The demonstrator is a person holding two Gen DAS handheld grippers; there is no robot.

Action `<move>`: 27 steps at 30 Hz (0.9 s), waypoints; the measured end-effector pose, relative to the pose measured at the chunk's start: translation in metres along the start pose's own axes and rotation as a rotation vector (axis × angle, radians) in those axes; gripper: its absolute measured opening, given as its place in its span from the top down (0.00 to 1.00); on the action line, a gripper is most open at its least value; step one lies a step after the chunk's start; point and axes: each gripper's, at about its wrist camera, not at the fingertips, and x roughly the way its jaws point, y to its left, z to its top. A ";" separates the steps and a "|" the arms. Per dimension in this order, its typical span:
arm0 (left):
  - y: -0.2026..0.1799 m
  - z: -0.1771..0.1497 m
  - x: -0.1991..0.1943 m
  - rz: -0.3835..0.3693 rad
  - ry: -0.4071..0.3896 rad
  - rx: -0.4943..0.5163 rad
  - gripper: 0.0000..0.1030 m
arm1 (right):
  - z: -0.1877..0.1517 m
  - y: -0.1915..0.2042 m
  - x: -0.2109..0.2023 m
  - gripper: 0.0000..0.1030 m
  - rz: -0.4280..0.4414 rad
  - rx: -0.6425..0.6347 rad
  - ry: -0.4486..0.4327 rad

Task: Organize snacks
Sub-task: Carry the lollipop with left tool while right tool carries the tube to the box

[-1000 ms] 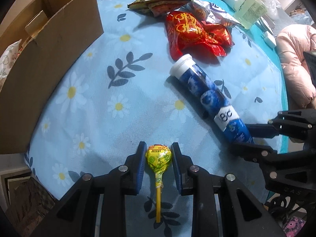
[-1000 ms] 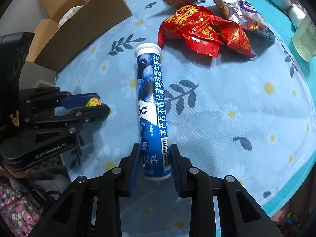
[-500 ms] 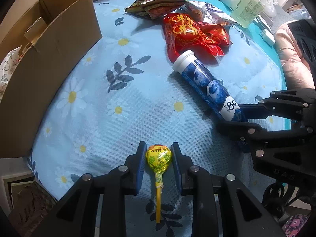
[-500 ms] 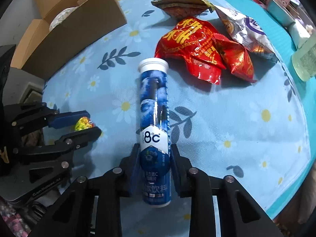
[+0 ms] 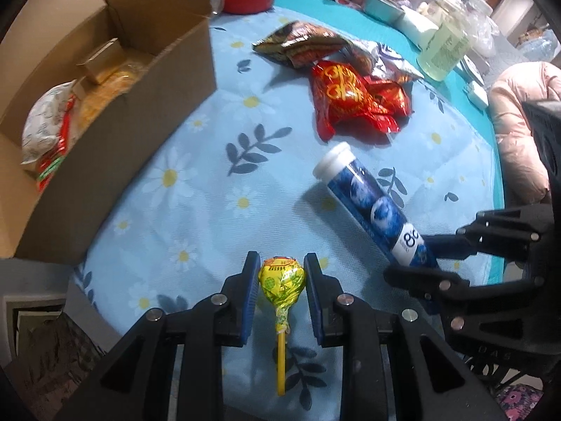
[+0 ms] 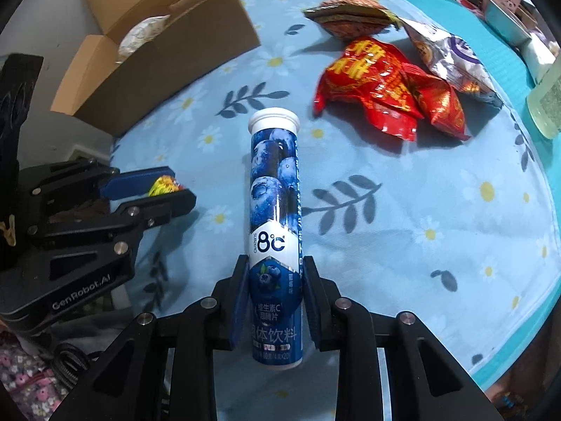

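left wrist view: the left gripper (image 5: 281, 278) is clamped on the head of a yellow lollipop (image 5: 281, 280), its stick pointing back between the jaws, above the floral tablecloth (image 5: 196, 182); the open cardboard box (image 5: 115, 129) sits to the left. right wrist view: the right gripper (image 6: 274, 293) pinches a blue tablet tube (image 6: 275, 217) near its base, white cap well forward. gripped that low, the long tube could pivot or slip, and the two grippers, close together, could collide heading for the box.

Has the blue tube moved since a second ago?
Yes. The blue tube, clamped in the right gripper, has lifted and swung; its white cap now sits clear of the red snack bag.
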 end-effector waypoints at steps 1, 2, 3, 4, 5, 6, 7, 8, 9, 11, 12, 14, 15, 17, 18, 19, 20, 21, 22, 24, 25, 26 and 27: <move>0.001 -0.002 -0.003 0.002 -0.005 -0.007 0.75 | -0.003 0.005 -0.001 0.72 0.002 -0.004 -0.001; 0.003 -0.004 -0.007 0.006 -0.012 -0.017 0.75 | -0.003 0.011 -0.002 0.72 0.005 -0.017 -0.003; 0.005 -0.006 -0.010 0.010 -0.018 -0.024 0.75 | -0.005 0.009 -0.009 0.72 0.008 -0.028 -0.005; 0.006 -0.008 -0.013 0.016 -0.026 -0.029 0.75 | -0.006 0.013 -0.009 0.72 0.010 -0.035 -0.007; 0.007 -0.010 -0.016 0.026 -0.034 -0.033 0.75 | -0.005 0.019 -0.011 0.72 0.012 -0.051 -0.010; 0.008 -0.012 -0.019 0.033 -0.040 -0.038 0.75 | -0.005 0.023 -0.013 0.72 0.013 -0.063 -0.014; 0.011 -0.015 -0.024 0.039 -0.048 -0.049 0.75 | -0.005 0.027 -0.015 0.72 0.016 -0.076 -0.017; 0.012 -0.017 -0.026 0.042 -0.053 -0.057 0.75 | -0.005 0.031 -0.017 0.72 0.021 -0.086 -0.019; 0.014 -0.020 -0.030 0.051 -0.059 -0.067 0.75 | -0.004 0.028 -0.018 0.72 0.026 -0.096 -0.020; 0.018 -0.023 -0.038 0.077 -0.074 -0.075 0.75 | -0.003 0.035 -0.021 0.72 0.038 -0.119 -0.024; 0.020 -0.025 -0.042 0.086 -0.083 -0.079 0.75 | -0.003 0.038 -0.022 0.72 0.041 -0.130 -0.025; 0.026 -0.027 -0.051 0.096 -0.101 -0.096 0.75 | -0.001 0.045 -0.024 0.72 0.048 -0.144 -0.035; 0.028 -0.028 -0.055 0.102 -0.110 -0.108 0.75 | 0.000 0.049 -0.026 0.72 0.053 -0.151 -0.039; 0.034 -0.029 -0.065 0.110 -0.131 -0.133 0.75 | 0.004 0.058 -0.031 0.72 0.069 -0.170 -0.052; 0.037 -0.029 -0.071 0.116 -0.143 -0.144 0.75 | 0.005 0.062 -0.035 0.72 0.074 -0.179 -0.058; 0.039 -0.029 -0.075 0.122 -0.151 -0.150 0.75 | 0.006 0.065 -0.039 0.72 0.076 -0.191 -0.064; 0.042 -0.029 -0.081 0.129 -0.161 -0.155 0.75 | 0.008 0.070 -0.044 0.72 0.076 -0.207 -0.071; 0.045 -0.028 -0.087 0.135 -0.174 -0.160 0.75 | 0.010 0.075 -0.048 0.72 0.077 -0.224 -0.080; 0.047 -0.027 -0.093 0.141 -0.187 -0.164 0.75 | 0.011 0.077 -0.053 0.72 0.078 -0.233 -0.087; 0.051 -0.025 -0.104 0.150 -0.213 -0.172 0.75 | 0.017 0.084 -0.061 0.72 0.087 -0.252 -0.104; 0.053 -0.023 -0.108 0.154 -0.222 -0.177 0.75 | 0.020 0.088 -0.064 0.72 0.091 -0.260 -0.113; 0.055 -0.021 -0.113 0.156 -0.234 -0.185 0.75 | 0.025 0.091 -0.068 0.72 0.095 -0.269 -0.125; 0.058 -0.019 -0.119 0.152 -0.248 -0.195 0.75 | 0.029 0.095 -0.073 0.72 0.098 -0.277 -0.135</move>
